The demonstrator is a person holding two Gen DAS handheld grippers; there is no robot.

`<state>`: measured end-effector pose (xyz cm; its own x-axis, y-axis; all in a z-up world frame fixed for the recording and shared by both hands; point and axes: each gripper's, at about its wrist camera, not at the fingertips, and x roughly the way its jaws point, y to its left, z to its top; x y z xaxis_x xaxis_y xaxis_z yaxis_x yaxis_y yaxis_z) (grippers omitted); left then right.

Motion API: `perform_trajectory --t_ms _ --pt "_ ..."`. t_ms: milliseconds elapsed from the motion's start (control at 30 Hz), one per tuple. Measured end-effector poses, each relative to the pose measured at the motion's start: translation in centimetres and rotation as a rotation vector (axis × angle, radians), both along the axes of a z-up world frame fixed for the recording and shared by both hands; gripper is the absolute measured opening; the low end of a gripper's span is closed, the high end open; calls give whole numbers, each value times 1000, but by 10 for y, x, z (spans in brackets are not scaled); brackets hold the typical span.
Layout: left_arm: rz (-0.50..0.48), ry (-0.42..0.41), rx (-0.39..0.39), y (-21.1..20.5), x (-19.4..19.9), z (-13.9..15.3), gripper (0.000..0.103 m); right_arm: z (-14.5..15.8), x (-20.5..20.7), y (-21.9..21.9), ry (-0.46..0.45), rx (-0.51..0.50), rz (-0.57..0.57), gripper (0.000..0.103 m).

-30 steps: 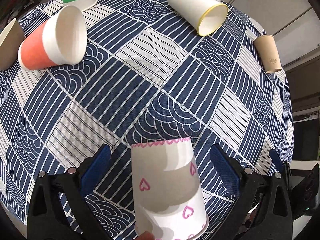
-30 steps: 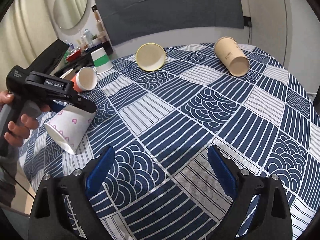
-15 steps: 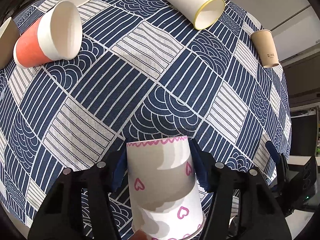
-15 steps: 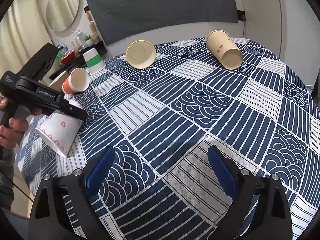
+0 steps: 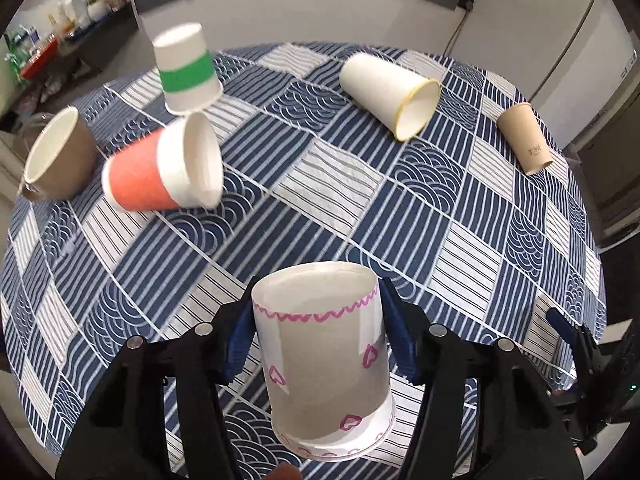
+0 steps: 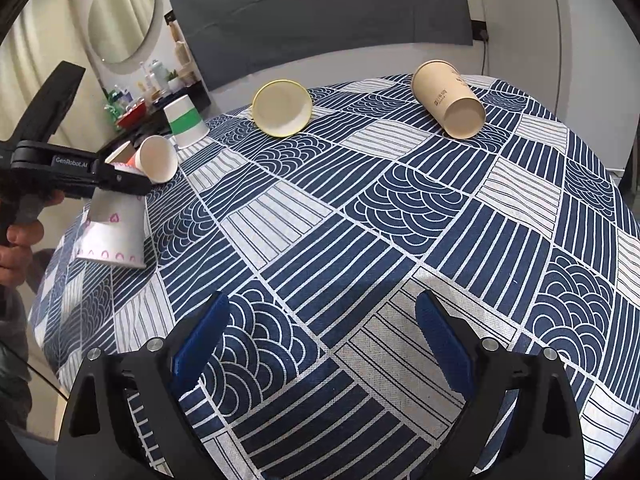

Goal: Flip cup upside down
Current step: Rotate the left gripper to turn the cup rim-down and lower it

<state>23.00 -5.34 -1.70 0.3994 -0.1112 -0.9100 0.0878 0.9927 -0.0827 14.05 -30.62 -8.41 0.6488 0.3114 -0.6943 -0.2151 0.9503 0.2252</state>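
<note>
From the left wrist, the left gripper (image 5: 318, 322) is clamped on the heart-print cup (image 5: 324, 364), blue pads pressed to its sides near the closed base, which points up and away while the open rim faces down toward the camera (inverted already, I'd judge). Over to the right wrist: the cup (image 6: 114, 232) hangs rim-down above the tablecloth (image 6: 360, 216) edge, so only setting down and letting go look left, while the right gripper (image 6: 320, 340) idles with jaws spread wide, holding nothing.

Heart-print cup (image 5: 326, 354): matt paper. Hand-held gripper (image 5: 320, 332): matt black plastic body, ribbed blue pads (image 5: 240, 336), bright metal pins. Bench cloth (image 6: 360, 220): coarse woven fabric.
</note>
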Motion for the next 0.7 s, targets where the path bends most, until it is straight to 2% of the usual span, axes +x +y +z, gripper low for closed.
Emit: perform_trajectory --t_ms 133,367,500,700 --pt "-5 -107 67 -1 -10 5 58 2 -2 3 -5 -10 1 90" --pt "-13 -205 103 1 -30 6 58 1 -5 14 4 -29 12 90" --pt "-16 -245 102 2 -44 7 59 1 -8 20 6 -43 17 90" --pt "-28 -258 102 4 -61 6 61 -1 -12 26 12 -57 16 90"
